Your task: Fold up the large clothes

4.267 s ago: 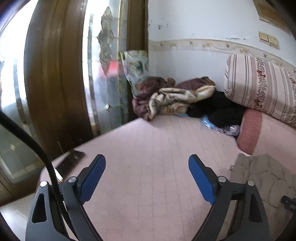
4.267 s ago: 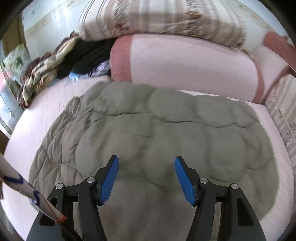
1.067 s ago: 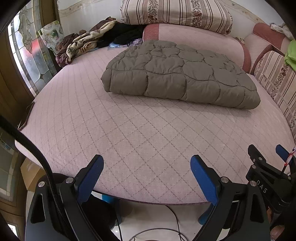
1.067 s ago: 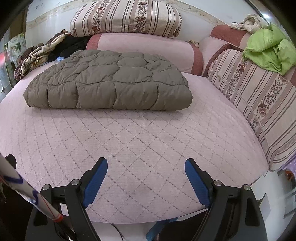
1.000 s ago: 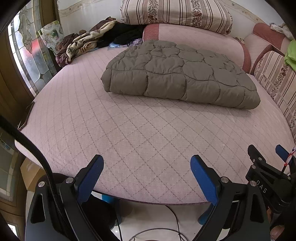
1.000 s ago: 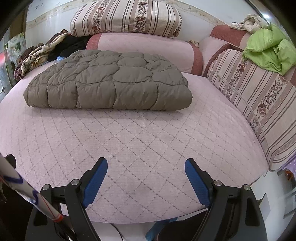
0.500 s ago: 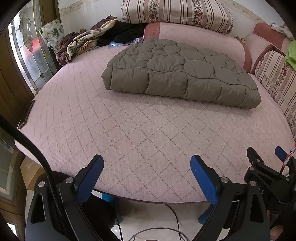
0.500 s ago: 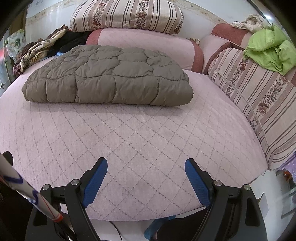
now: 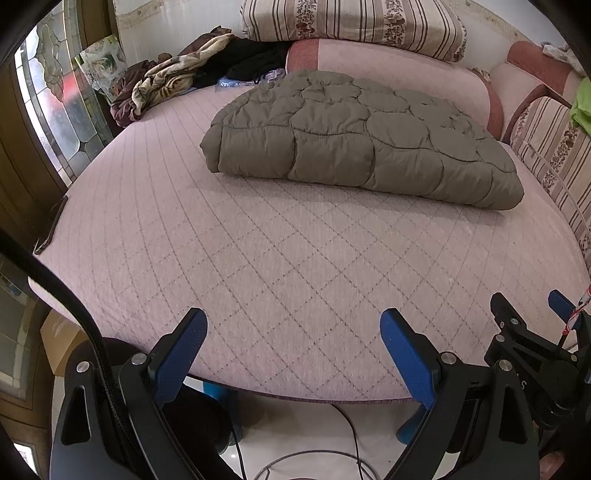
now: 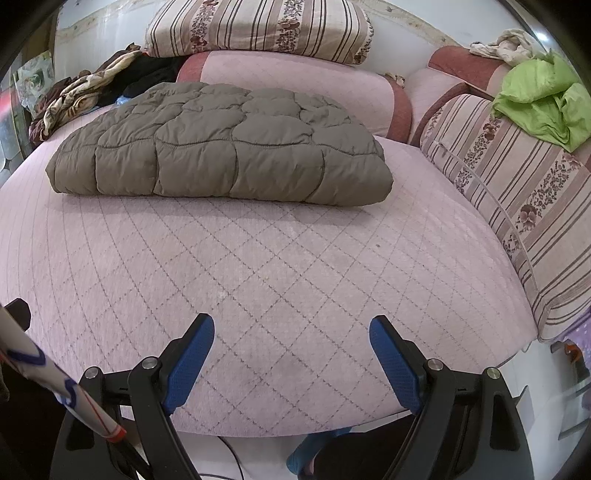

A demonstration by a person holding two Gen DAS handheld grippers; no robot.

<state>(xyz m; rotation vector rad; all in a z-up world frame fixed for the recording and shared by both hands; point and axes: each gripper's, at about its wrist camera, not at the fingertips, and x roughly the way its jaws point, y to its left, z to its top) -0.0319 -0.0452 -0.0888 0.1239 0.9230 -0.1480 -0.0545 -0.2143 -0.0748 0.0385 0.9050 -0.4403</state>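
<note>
A grey-brown quilted puffer garment (image 9: pixel 365 140) lies folded into a flat rectangle on the far half of the pink quilted bed (image 9: pixel 280 266). It also shows in the right wrist view (image 10: pixel 221 147). My left gripper (image 9: pixel 293 332) is open and empty over the bed's near edge, well short of the garment. My right gripper (image 10: pixel 291 338) is open and empty, also over the near edge. In the left wrist view the right gripper (image 9: pixel 532 332) shows at the lower right.
Striped pillows (image 10: pixel 258 29) and pink bolsters (image 10: pixel 295 77) line the back. A pile of clothes (image 9: pixel 177 81) lies at the back left by a stained-glass door (image 9: pixel 55 96). A green cloth (image 10: pixel 543 96) lies on the striped cushion (image 10: pixel 517 192) at the right. A cable (image 9: pixel 347 424) lies on the floor.
Both grippers have drawn back from the garment to the bed's near edge, then edged slightly forward and down. The garment lies still, folded. Both grippers stay open.
</note>
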